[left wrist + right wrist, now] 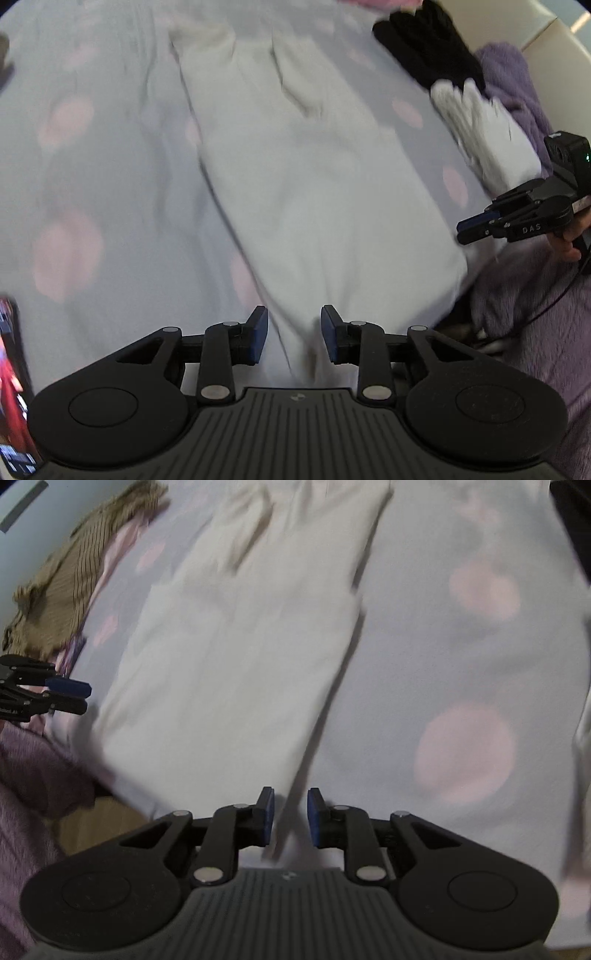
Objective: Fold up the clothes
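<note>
Because both pictures are blurry, small details are hard to see. The white garment (314,192) lies flat on the spotted sheet (103,155). The left gripper (294,334) and right gripper (290,818) hang over its near edge, jaws apart, holding nothing.

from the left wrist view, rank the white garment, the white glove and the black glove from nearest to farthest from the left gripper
1. White garment: right under the left gripper, its near edge between the parted fingers.
2. White glove: off to the right, beside the garment's edge.
3. Black glove: farthest, at the upper right, just beyond the white glove.
</note>
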Motion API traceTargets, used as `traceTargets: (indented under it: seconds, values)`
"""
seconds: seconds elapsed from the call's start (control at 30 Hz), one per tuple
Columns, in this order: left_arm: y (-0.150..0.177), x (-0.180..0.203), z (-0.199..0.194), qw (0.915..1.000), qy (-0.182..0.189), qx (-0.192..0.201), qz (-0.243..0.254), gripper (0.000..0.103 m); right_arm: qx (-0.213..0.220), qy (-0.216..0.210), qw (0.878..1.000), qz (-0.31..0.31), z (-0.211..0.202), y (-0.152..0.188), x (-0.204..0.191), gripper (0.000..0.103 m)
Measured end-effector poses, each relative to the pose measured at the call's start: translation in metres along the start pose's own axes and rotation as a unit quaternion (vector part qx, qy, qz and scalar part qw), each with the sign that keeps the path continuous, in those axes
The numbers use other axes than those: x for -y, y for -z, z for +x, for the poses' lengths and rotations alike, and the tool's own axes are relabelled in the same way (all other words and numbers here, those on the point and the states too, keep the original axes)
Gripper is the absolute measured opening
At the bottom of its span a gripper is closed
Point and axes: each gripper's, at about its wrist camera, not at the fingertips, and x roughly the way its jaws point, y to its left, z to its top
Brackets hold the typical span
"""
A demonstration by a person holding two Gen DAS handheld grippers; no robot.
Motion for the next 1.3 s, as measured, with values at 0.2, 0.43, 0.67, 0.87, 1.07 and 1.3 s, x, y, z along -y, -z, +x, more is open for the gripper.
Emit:
traceTargets:
  seconds: [0.2,0.43,0.67,0.87,1.07,1.3]
  values:
    - [-0.054,0.005,0.022,0.9983,-0.018,0.054,0.012,0.028,0.078,0.007,0.997,-0.013,0.007,-0.049,-0.007,0.023]
    - [-0.105,-0.025,0.069,0.9947,-0.036,0.083,-0.048,0.028,0.120,0.034,0.992,-0.025,0.046,-0.101,0.001,0.023]
    - [-0.141,-0.072,0.092,0.9875,-0.046,0.118,-0.094,0.028,0.148,0.054,0.987,-0.015,0.076,-0.146,0.015,0.021]
    - [-0.184,-0.120,0.102,0.9787,-0.071,0.145,-0.127,0.028,0.162,0.057,0.985,-0.007,0.090,-0.191,0.033,0.016]
    - [-0.220,-0.153,0.122,0.9764,-0.074,0.148,-0.139,0.028,0.180,0.065,0.981,0.019,0.104,-0.231,0.050,0.015]
    - [-0.248,-0.174,0.119,0.9686,-0.111,0.163,-0.152,0.024,0.197,0.065,0.976,0.062,0.107,-0.265,0.074,0.017]
